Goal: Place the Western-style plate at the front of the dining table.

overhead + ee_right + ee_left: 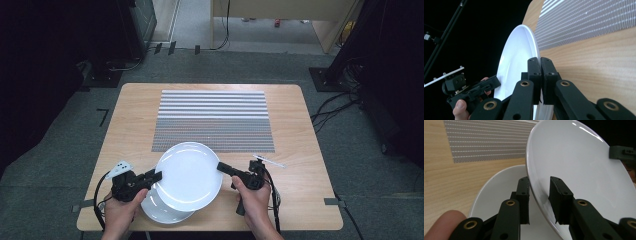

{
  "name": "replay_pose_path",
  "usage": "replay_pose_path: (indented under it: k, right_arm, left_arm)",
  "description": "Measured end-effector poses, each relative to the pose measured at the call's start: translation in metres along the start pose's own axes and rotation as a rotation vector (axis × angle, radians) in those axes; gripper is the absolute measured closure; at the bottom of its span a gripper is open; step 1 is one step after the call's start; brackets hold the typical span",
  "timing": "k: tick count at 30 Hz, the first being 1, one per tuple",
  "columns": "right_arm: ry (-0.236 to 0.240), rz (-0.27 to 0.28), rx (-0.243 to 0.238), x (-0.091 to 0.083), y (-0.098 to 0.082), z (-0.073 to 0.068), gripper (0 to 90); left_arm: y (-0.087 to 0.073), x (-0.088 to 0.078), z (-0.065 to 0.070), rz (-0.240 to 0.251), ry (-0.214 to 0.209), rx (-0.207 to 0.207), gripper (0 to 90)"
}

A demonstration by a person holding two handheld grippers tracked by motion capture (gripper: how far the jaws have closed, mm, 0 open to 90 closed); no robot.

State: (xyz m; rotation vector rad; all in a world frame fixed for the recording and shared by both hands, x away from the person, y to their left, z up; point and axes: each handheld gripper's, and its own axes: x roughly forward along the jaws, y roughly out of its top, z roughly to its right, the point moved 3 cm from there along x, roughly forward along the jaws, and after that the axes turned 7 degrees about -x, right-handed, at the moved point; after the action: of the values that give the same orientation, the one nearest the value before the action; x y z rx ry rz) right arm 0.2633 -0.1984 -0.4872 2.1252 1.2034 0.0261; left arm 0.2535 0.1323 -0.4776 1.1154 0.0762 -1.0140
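Keep both grips level and raise the upper white plate [189,175] evenly, clear of the lower plate [160,211] on the wooden table [135,125], before carrying it toward the striped placemat [214,120]. The left gripper [156,176] pinches the plate's left rim; the right gripper [221,167] pinches the opposite rim, jaws nearly together.

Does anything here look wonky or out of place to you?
Nothing spilled or broken. The upper white plate is tilted, held off the table by its rim between the left gripper and right gripper, above a second white plate lying flat. The striped placemat sits straight.
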Motion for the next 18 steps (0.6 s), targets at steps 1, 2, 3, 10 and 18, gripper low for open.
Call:
replay_pose_path:
  k: [1, 2, 3, 10, 18]
  right_arm:
    - [0.001, 0.000, -0.002, 0.000, 0.002, 0.000, 87.9]
    - [-0.003, -0.002, -0.003, 0.000, 0.004, 0.000, 88.0]
    - [-0.006, -0.006, 0.003, 0.000, 0.006, 0.000, 87.9]
    - [-0.004, -0.005, 0.038, 0.001, 0.022, 0.003, 88.0]
    - [0.011, 0.030, 0.053, 0.004, 0.043, 0.001, 87.9]
  left_arm:
    - [0.002, 0.001, 0.000, -0.005, 0.001, -0.003, 70.8]
    - [0.004, 0.002, 0.000, -0.010, -0.001, -0.008, 70.9]
    - [0.005, 0.003, 0.001, -0.011, -0.004, -0.012, 70.9]
    - [0.022, 0.007, 0.004, -0.013, -0.027, -0.025, 71.2]
    - [0.049, 0.010, 0.009, -0.001, -0.030, -0.020, 71.6]
